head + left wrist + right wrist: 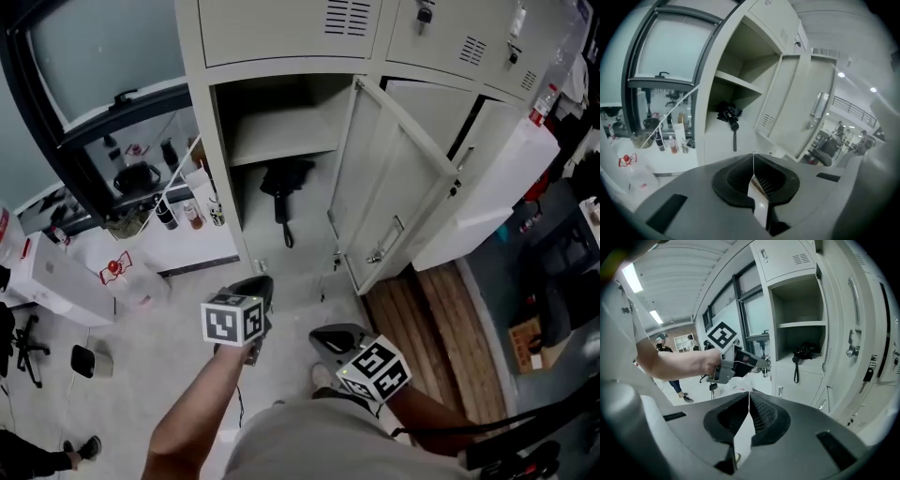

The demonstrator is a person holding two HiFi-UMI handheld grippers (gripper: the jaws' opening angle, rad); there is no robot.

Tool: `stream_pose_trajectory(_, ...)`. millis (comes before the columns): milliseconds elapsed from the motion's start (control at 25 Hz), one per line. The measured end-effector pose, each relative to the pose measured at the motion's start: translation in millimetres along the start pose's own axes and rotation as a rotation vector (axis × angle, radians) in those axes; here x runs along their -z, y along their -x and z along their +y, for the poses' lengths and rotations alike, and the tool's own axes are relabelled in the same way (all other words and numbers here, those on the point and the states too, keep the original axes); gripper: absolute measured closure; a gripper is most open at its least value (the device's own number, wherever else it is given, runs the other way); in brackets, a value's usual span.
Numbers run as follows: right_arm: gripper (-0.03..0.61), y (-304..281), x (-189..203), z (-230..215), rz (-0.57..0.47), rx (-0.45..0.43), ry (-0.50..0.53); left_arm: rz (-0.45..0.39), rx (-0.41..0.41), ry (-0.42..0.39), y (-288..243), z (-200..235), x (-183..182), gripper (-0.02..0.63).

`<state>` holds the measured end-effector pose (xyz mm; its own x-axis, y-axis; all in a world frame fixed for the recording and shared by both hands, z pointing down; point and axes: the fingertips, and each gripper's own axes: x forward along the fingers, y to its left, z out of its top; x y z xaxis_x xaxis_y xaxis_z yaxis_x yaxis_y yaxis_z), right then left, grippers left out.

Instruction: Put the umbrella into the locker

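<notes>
The black folded umbrella (284,183) lies on the floor of the open locker compartment (225,169), its strap hanging over the front edge; it also shows as the umbrella (729,114) and the umbrella (805,351) in the two gripper views. My left gripper (255,281) is held back from the locker, low in front of it, shut with nothing between its jaws (753,155). My right gripper (321,336) is beside it, further back, also shut and empty (749,393). The right gripper view shows the left gripper (740,363) in a hand.
The locker door (394,187) stands open to the right of the compartment, with a shelf (281,141) above the umbrella. A neighbouring door (497,178) is open too. Bottles (187,214) stand on a low white ledge at left. Wooden boards (431,319) lie at right.
</notes>
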<state>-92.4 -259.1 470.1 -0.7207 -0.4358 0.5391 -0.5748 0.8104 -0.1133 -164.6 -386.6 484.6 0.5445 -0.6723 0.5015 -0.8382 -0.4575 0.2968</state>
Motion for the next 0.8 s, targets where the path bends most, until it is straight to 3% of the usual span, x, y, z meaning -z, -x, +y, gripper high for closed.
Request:
stream_pose_trajectory(480,0.561,1,23,60,-0.028,0.046,-0.012,0.011,0.303,-0.060,109,-89,89,0.604)
stream_pose_trajectory(800,0.561,9,45,94,-0.016,0.043,0.009,0.059,0.418,-0.095,151,-124,146,0.604)
